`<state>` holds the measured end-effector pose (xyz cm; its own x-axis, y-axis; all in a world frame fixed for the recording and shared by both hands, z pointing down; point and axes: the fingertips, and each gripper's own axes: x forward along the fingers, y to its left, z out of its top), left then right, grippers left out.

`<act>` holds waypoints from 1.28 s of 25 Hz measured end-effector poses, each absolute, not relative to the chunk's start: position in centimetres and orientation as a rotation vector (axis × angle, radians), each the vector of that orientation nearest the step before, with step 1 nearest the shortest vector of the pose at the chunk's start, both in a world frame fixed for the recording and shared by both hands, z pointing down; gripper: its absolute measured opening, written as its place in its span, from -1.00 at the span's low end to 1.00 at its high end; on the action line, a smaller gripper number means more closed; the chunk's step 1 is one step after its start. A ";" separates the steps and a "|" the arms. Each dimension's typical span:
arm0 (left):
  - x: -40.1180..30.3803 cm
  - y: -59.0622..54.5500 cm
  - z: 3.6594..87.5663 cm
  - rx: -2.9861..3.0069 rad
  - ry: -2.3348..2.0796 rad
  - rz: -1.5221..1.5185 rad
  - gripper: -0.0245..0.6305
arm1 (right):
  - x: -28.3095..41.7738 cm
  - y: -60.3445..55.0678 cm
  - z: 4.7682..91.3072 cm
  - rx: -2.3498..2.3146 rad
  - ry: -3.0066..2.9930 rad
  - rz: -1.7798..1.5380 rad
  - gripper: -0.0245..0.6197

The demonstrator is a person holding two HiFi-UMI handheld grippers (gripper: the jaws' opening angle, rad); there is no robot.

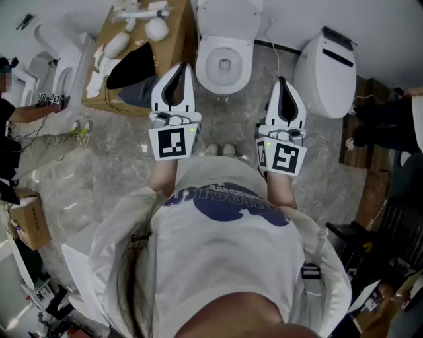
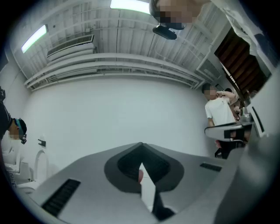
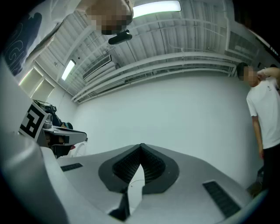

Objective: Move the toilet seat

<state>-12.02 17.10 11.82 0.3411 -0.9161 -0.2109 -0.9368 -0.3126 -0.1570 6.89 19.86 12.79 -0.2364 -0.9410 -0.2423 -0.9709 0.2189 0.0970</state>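
Made out no legible words; found only an unreadable dark-blue print on the shirt and square markers on the left tool and right tool.

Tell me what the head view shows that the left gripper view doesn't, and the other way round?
Only the head view: the toilet straight ahead, a second toilet to its right and the stone floor. Only the left gripper view: the ceiling lights, a bare white wall and a person in a white shirt. Both: the left gripper, shut and empty.
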 end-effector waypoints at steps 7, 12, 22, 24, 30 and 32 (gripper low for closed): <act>-12.1 16.7 11.8 -2.353 1.674 0.121 -0.93 | 6.6 19.6 12.9 -1.837 2.364 0.341 -0.90; -12.5 16.7 12.2 -2.365 1.684 0.126 -0.93 | 6.9 19.6 13.3 -1.829 2.364 0.318 -0.90; -14.0 16.7 11.2 -2.436 1.634 0.273 -0.26 | 12.4 20.0 13.8 -1.807 2.220 0.165 -0.23; -14.5 16.6 11.1 -2.435 1.645 0.292 -0.13 | 14.1 20.0 14.0 -1.820 2.166 0.136 -0.06; -15.4 16.0 11.7 -2.432 1.701 0.265 0.04 | 18.0 20.1 14.9 -1.882 2.111 0.090 0.13; -15.2 15.7 12.0 -2.444 1.713 0.251 0.06 | 18.9 20.0 15.3 -1.888 2.111 0.062 0.18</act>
<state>-15.21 15.70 12.05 0.3354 -0.9161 -0.2198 -0.9406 -0.3387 -0.0236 18.93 20.00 15.35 -0.0856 -0.9631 -0.2550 -0.9764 0.1320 -0.1708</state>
